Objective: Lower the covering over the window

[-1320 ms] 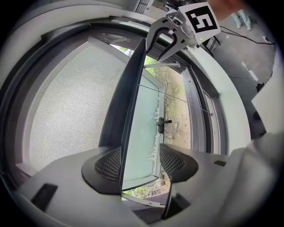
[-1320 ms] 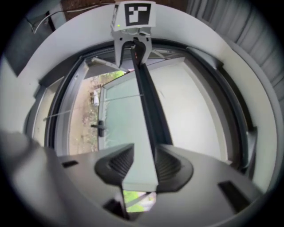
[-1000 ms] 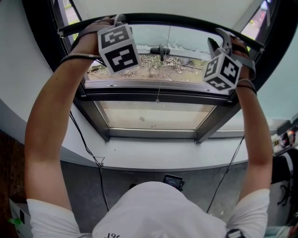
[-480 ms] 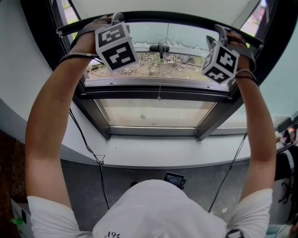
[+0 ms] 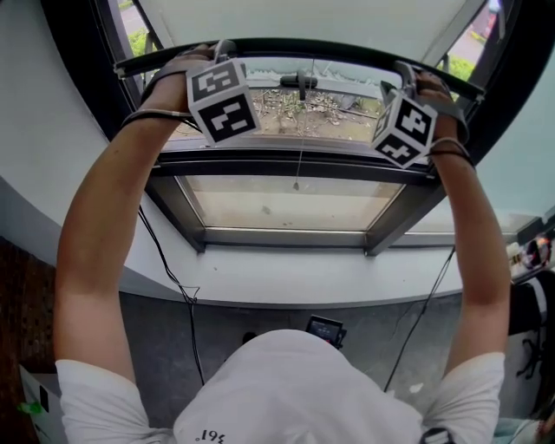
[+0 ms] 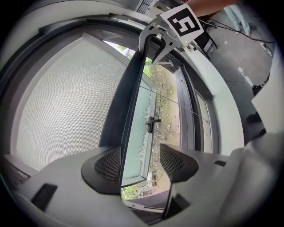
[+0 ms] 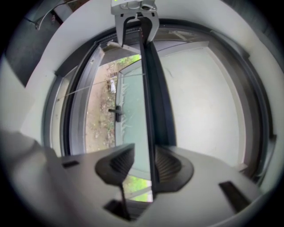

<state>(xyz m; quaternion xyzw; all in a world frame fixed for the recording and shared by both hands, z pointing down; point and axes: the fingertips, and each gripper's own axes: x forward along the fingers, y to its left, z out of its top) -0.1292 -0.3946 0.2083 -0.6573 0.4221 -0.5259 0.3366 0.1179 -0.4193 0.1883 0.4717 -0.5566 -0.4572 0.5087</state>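
Note:
The covering is a pale roller blind (image 5: 303, 13) with a dark bottom bar (image 5: 303, 45) that runs across the top of the window. My left gripper (image 5: 208, 48) straddles the bar near its left end, and my right gripper (image 5: 414, 74) straddles it near its right end. In the left gripper view the bar (image 6: 133, 97) runs between the jaws of the left gripper (image 6: 140, 162), against the left pad and apart from the right one. In the right gripper view the bar (image 7: 146, 88) rests on the right pad of the right gripper (image 7: 144, 162), whose jaws have just been closing slightly.
Below the bar, the glass shows a window handle (image 5: 299, 84) and gravel outside. A dark window frame (image 5: 286, 165) and a white sill (image 5: 286, 277) lie under it. Cables (image 5: 165, 269) hang down the wall, and a small device (image 5: 323, 331) sits near the floor.
Both grippers and the blind's bottom bar have come down together. More of the pale blind shows above the bar and less glass below it.

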